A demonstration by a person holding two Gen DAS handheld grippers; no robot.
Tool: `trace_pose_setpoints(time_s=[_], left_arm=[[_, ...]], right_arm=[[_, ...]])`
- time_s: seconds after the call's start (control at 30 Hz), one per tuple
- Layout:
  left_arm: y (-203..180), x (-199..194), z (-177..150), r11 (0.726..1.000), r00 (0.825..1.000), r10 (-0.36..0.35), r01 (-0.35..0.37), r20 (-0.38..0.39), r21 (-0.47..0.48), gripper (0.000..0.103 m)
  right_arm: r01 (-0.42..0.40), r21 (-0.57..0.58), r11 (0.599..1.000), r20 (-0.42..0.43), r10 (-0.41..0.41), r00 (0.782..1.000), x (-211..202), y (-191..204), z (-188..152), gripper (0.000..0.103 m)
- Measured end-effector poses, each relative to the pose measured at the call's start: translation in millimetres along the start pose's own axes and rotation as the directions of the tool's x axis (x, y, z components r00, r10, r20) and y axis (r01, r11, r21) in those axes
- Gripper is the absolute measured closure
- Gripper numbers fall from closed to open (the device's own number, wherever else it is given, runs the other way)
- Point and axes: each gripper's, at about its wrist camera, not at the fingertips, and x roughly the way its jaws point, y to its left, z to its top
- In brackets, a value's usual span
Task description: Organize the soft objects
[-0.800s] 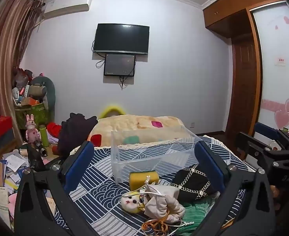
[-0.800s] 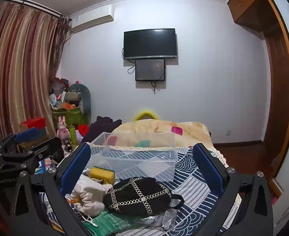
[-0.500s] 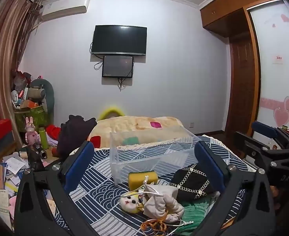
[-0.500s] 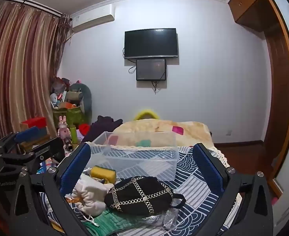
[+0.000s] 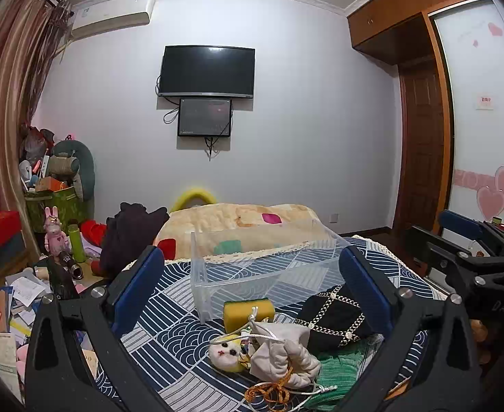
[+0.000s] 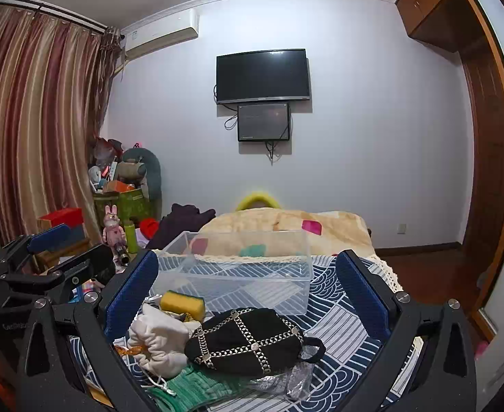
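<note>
A pile of soft things lies on the blue patterned bedspread (image 5: pixel 169 329): a yellow sponge (image 5: pixel 248 310), a small white doll head (image 5: pixel 225 353), a cream drawstring pouch (image 5: pixel 282 350), a black chain-trimmed bag (image 5: pixel 337 319) and a green knit cloth (image 5: pixel 337 374). An empty clear plastic bin (image 5: pixel 258 267) stands behind them. My left gripper (image 5: pixel 252 285) is open and empty, held above the pile. My right gripper (image 6: pixel 248 288) is open and empty, with the black bag (image 6: pixel 245 341), pouch (image 6: pixel 157 338) and sponge (image 6: pixel 182 304) between its fingers below. The bin (image 6: pixel 238 271) lies ahead.
A beige blanket (image 5: pixel 238 219) and dark clothing (image 5: pixel 128 237) lie at the far end of the bed. Cluttered boxes, a pink rabbit toy (image 5: pixel 54 230) and papers fill the floor at left. A wardrobe (image 5: pixel 423 158) stands at right. A crumpled clear plastic wrap (image 6: pixel 286 381) lies by the bag.
Both grippers have drifted slightly; the views shifted a little, the left one tilting down. Nothing was taken hold of or moved on the bed.
</note>
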Motion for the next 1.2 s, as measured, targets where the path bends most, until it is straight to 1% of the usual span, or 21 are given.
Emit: trace_pose_setpoints(time_s=[0.67,0.9,1.2], left_arm=[[4.3,1.1,0.1,1.0,1.0,-0.005,0.004,-0.005,-0.023,0.0],[4.7,-1.3,0.0,1.0,1.0,-0.005,0.005,0.006,-0.029,0.0],[4.6,1.6,-0.4,0.999,1.0,-0.005,0.005,-0.003,-0.033,0.0]], right_arm=[[-0.009,0.002,1.0,0.006,0.009,1.0,-2.6,1.0,0.7,0.0],[-0.012,0.007,1.0,0.011,0.012,1.0,-6.4,2.0,1.7,0.0],[-0.008,0.006,1.0,0.012,0.008,1.0,-6.8,1.7,1.9,0.0]])
